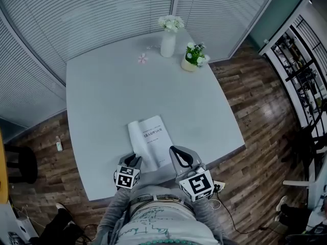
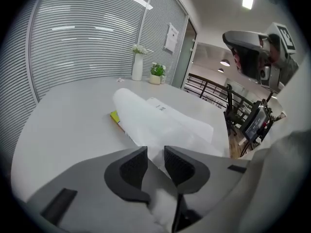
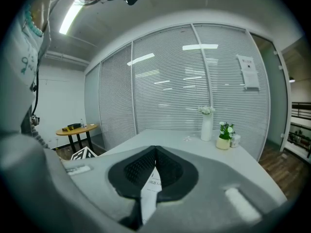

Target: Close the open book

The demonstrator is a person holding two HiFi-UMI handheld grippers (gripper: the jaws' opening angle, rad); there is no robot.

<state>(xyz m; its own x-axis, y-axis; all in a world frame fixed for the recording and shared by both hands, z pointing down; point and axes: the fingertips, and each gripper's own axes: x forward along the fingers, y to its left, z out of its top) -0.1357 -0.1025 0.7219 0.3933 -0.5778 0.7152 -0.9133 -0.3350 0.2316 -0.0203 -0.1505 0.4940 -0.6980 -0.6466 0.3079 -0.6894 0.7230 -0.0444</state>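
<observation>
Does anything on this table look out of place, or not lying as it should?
Yes, the book at the near edge of the table. Its left pages bulge up in a curl instead of lying flat, and they are gripped in the left claw. The vase and the potted plant stand upright.

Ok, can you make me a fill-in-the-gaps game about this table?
1. The white vase holds white ___.
2. In the head view, the potted plant stands to the ___ of the white vase.
3. The left gripper and the right gripper both grip the open ___.
Missing words: flowers; right; book.
</observation>
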